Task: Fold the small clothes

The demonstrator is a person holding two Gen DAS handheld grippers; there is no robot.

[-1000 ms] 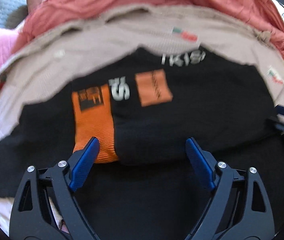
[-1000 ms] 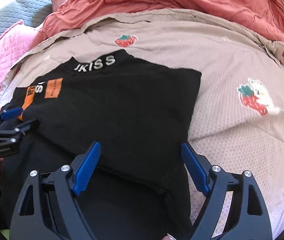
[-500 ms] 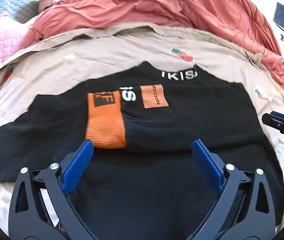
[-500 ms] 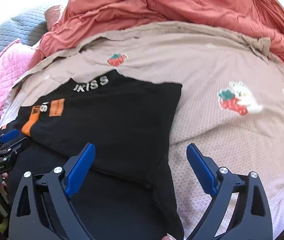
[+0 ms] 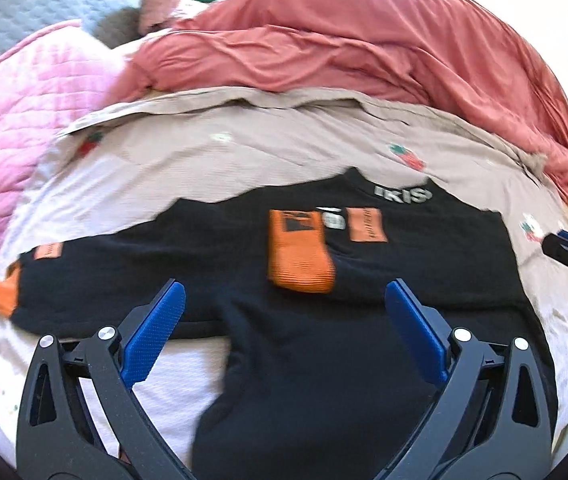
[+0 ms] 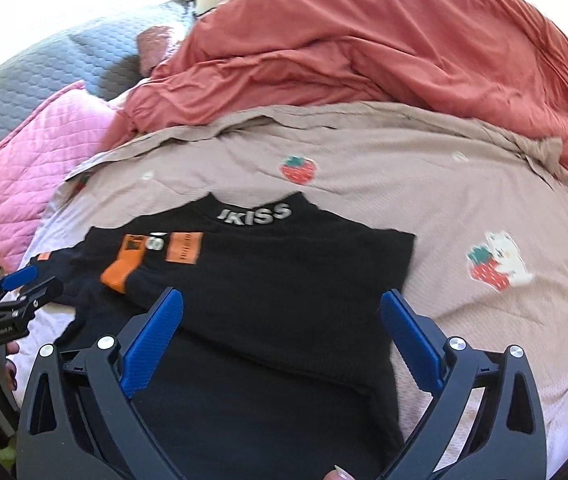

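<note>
A small black sweater (image 5: pixel 364 320) with orange cuffs and white collar lettering lies flat on the beige strawberry-print sheet (image 5: pixel 243 152). Its right sleeve is folded across the chest, with the orange cuff (image 5: pixel 298 256) on top. Its left sleeve stretches out to the left, ending in an orange cuff (image 5: pixel 3 294). My left gripper (image 5: pixel 284 320) is open and empty above the sweater's lower left part. My right gripper (image 6: pixel 281 324) is open and empty above the sweater (image 6: pixel 284 280), near its folded right edge. Each gripper shows at the edge of the other's view.
A crumpled red duvet (image 6: pixel 364 48) is heaped behind the sheet. A pink quilted blanket (image 6: pixel 43 152) and a grey quilted one (image 6: pixel 43 64) lie at the back left. The sheet (image 6: pixel 484 200) continues to the right of the sweater.
Both grippers have pulled back and up from the sweater, so more of the bed shows. The left view has shifted left, bringing the outstretched left sleeve into sight. Both stay open.
</note>
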